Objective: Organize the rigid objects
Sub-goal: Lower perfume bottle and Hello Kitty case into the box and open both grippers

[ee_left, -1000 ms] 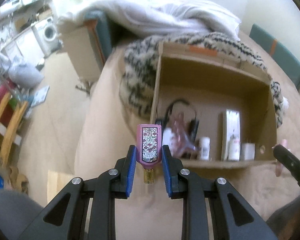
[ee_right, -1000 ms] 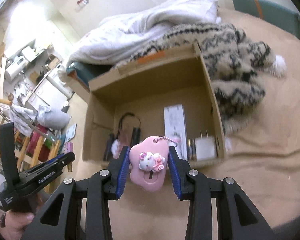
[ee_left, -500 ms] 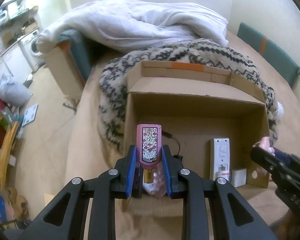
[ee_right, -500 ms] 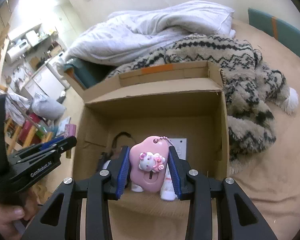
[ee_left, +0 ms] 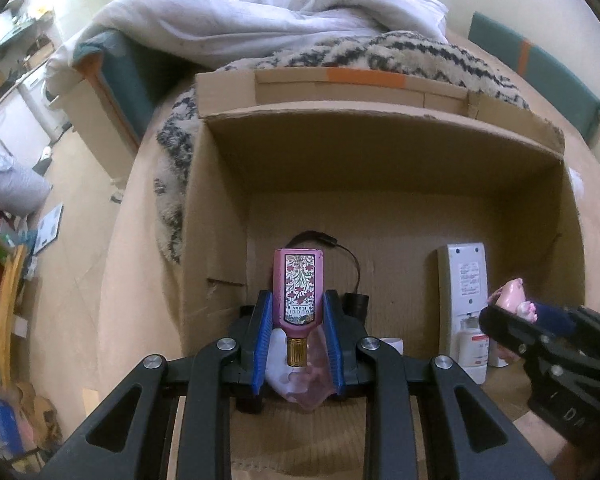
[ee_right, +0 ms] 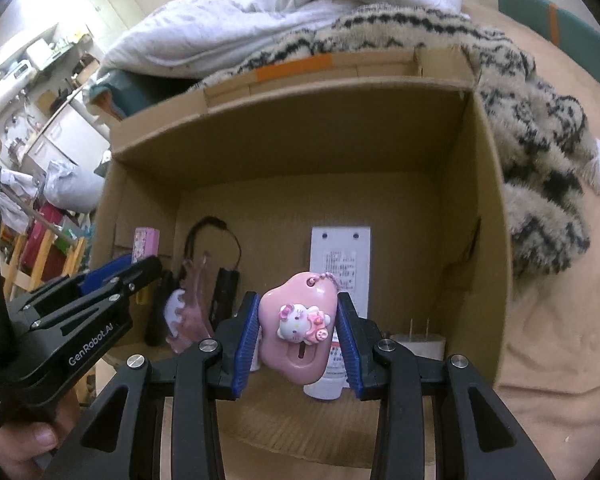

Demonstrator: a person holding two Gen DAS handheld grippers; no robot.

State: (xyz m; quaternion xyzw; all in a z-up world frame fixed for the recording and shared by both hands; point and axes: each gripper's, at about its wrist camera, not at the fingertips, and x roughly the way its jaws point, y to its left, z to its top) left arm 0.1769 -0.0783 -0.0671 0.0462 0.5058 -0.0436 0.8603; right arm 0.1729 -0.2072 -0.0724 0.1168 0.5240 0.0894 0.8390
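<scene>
My left claw (ee_left: 298,320) pinching a pink perfume bottle (ee_left: 298,292) cap-down, my right claw (ee_right: 298,340) pinching a pink cat charm (ee_right: 298,334), both over the open cardboard box (ee_right: 488,240), white remote (ee_right: 340,256) at twelve o'clock beyond the charm

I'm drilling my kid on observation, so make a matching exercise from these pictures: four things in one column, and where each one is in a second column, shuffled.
Things:
1. perfume bottle
2. pink cat charm
3. white remote
4. patterned blanket

Places:
A. lying on the floor of the cardboard box
B. clamped in the right gripper
C. outside the box, against its walls
D. clamped in the left gripper

Pairs: 1-D, 2-B, 3-A, 4-C
</scene>
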